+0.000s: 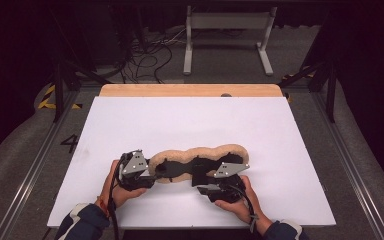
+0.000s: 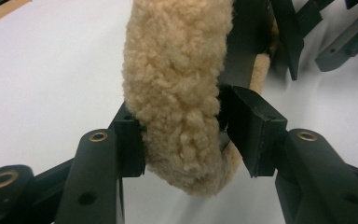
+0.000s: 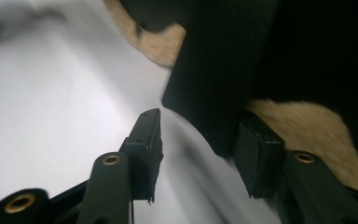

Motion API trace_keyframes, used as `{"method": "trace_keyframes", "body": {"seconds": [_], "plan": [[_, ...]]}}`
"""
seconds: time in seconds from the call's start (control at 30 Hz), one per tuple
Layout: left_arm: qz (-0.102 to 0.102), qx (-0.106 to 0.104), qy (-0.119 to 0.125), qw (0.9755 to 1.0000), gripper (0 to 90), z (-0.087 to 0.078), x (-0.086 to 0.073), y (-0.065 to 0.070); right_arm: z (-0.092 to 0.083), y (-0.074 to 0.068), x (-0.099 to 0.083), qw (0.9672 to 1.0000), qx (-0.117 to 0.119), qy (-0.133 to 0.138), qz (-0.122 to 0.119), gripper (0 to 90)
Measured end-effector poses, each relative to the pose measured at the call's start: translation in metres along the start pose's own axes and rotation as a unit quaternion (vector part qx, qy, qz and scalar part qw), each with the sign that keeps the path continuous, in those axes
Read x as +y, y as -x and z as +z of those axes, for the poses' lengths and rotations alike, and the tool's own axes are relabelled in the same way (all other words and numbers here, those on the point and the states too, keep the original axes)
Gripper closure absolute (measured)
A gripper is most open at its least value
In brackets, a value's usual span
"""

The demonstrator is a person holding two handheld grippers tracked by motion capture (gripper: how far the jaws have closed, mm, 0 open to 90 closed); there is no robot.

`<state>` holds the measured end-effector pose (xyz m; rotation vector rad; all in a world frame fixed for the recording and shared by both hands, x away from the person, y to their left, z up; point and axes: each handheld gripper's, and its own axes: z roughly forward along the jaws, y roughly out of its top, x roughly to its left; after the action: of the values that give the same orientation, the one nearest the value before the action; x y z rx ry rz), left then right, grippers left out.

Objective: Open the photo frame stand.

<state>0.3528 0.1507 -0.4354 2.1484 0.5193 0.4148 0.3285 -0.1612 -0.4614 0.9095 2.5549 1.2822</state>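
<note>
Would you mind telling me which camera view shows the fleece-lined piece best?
The high view: the fleece-lined piece lies whole on the white table, lobed outline clear. The left gripper view gives only its woolly end between the jaws; the right gripper view shows a blurred black flap and fleece.

Left gripper (image 2: 186,140): two black jaws rising from the lower edge, brass-coloured pivot pins on each arm, pads closed against a thick roll of cream fleece. Fleece-lined item (image 2: 177,79): woolly tan pile, its rounded end hanging down between the pads; a flat black panel (image 2: 242,42) backs it on the right side. White table surface (image 2: 46,84) beneath. Wooden edge (image 2: 0,11) at upper left corner. Other dark gripper parts (image 2: 340,42) at upper right, just beyond the black panel.
</note>
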Motion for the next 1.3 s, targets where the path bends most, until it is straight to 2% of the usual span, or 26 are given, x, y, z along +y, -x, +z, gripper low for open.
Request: {"method": "trace_keyframes", "body": {"seconds": [0.07,0.13,0.2,0.27,0.3,0.43,0.47,0.6,0.7,0.8,0.87,1.03,1.1,1.13,1.17,1.23,1.3], "plan": [[0.000,0.003,0.000,1.0000,50.7,0.000,0.000,0.001,0.000,-0.001,0.001,1.0000,-0.006,-0.002,-0.001,54.7],[0.001,0.017,-0.001,0.9999,50.3,0.001,0.002,0.003,-0.001,0.000,0.000,0.9999,-0.010,-0.001,-0.001,60.3],[0.007,0.029,-0.003,0.9995,49.7,0.002,0.003,0.005,-0.005,0.001,0.000,1.0000,-0.006,0.004,0.001,67.2],[0.015,0.043,-0.005,0.9990,49.2,0.003,0.004,0.007,-0.008,0.001,-0.001,1.0000,0.001,0.006,-0.001,67.6],[0.019,0.047,-0.006,0.9987,49.1,0.003,0.005,0.007,-0.009,0.000,-0.001,1.0000,0.005,0.006,-0.005,68.0],[0.031,0.066,-0.011,0.9972,48.5,0.004,0.006,0.011,-0.009,-0.001,-0.003,0.9998,-0.003,-0.008,-0.017,72.3],[0.039,0.077,-0.012,0.9962,48.3,0.005,0.006,0.013,-0.008,-0.001,-0.004,0.9995,-0.010,-0.013,-0.027,74.5],[0.032,0.082,-0.009,0.9961,48.2,0.006,0.006,0.014,-0.008,-0.001,-0.005,0.9991,-0.023,-0.013,-0.032,74.1],[0.036,0.084,-0.011,0.9957,48.6,0.007,0.006,0.013,-0.012,-0.002,-0.007,0.9988,-0.030,-0.012,-0.037,68.2],[0.038,0.075,-0.007,0.9964,49.9,0.005,0.005,0.011,-0.023,-0.007,-0.008,0.9972,-0.048,-0.005,-0.056,69.2],[0.038,0.073,-0.005,0.9966,50.3,0.004,0.004,0.011,-0.029,-0.008,-0.008,0.9971,-0.046,0.003,-0.061,69.7],[0.040,0.058,-0.004,0.9975,50.9,0.000,0.003,0.010,-0.062,-0.011,-0.009,0.9927,-0.086,0.035,-0.077,65.8],[0.037,0.055,-0.001,0.9978,50.8,-0.001,0.002,0.011,-0.084,-0.010,-0.010,0.9891,-0.106,0.075,-0.068,64.6],[0.035,0.055,-0.001,0.9978,50.7,-0.003,0.001,0.011,-0.090,-0.010,-0.012,0.9876,-0.113,0.087,-0.067,65.2],[0.035,0.055,-0.001,0.9978,50.8,-0.003,0.001,0.011,-0.090,-0.010,-0.012,0.9876,-0.113,0.087,-0.067,65.2],[0.034,0.053,0.002,0.9980,51.0,-0.004,0.001,0.010,-0.101,-0.010,-0.016,0.9832,-0.135,0.099,-0.071,65.5],[0.027,0.052,0.002,0.9983,51.2,-0.004,0.000,0.010,-0.108,-0.010,-0.019,0.9805,-0.148,0.107,-0.072,65.4]]}}
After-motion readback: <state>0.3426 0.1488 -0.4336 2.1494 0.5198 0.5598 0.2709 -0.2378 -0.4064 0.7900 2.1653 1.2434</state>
